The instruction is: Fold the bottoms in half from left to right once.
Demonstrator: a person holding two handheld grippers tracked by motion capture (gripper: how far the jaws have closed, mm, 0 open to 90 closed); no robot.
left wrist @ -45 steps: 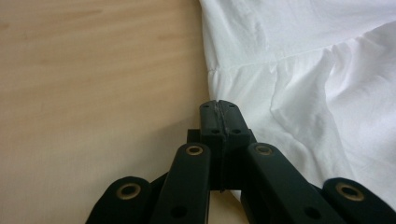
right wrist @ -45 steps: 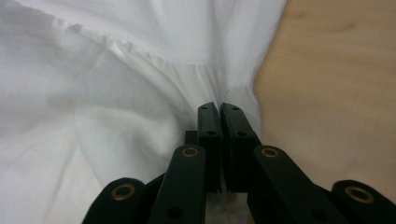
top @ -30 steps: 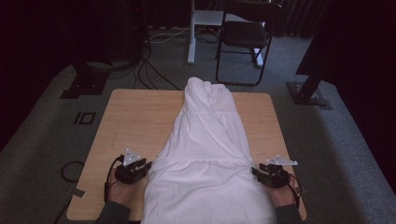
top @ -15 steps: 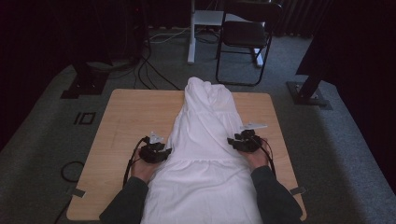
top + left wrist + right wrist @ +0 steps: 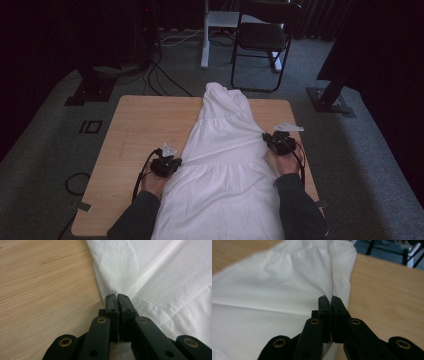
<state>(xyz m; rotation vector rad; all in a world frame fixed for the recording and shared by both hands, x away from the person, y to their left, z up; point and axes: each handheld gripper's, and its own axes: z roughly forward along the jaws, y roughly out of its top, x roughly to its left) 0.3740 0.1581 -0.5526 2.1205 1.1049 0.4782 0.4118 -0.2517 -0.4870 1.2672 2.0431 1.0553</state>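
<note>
White cloth, one garment [image 5: 225, 165], lies lengthwise down the wooden table [image 5: 145, 125]. Both of the two grippers have moved up its sides since a second ago: the left gripper [image 5: 172, 162] pinches the left edge, the right gripper [image 5: 267, 140] the right (a fold seems imminent).

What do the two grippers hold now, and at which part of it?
Both hold the white garment: the left gripper pinches its left side edge, the right gripper its right side edge, around mid-length.
</note>
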